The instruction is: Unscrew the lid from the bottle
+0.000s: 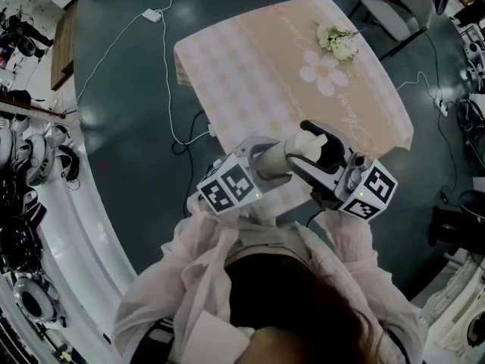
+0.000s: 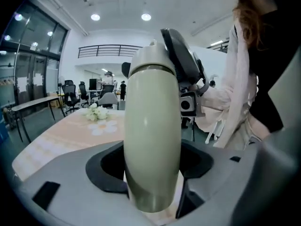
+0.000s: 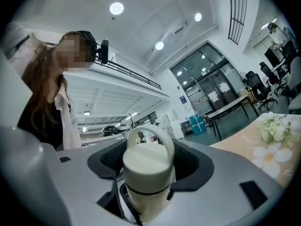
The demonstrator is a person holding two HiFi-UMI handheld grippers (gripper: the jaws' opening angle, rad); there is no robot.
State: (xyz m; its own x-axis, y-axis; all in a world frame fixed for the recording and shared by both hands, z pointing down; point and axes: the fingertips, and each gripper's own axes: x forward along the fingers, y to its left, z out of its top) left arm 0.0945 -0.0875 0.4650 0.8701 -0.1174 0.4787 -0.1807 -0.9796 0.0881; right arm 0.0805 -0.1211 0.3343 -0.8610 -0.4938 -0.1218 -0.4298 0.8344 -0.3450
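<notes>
The jaws of my left gripper (image 1: 274, 162) clamp the bottle (image 2: 153, 126) by its body; my right gripper (image 1: 323, 155) has its jaws pressed on the lid (image 3: 146, 160). The bottle hangs in the air over the near edge of the bench (image 1: 250, 67), well apart from the flowers (image 1: 337, 41), with both hands drawn close before my chest.

Dark floor (image 1: 121, 89), checked-cloth table (image 1: 250, 59) (flowers (image 1: 337, 40) on top), ceiling lights (image 2: 95, 17)

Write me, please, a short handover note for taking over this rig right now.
Left claw: shut on the body of the bottle, held roughly level in the air by the table.
Right claw: shut on the lid.
Done: both grips are set.
Left: the lid looks seated on the bottle, so twist it off.
</notes>
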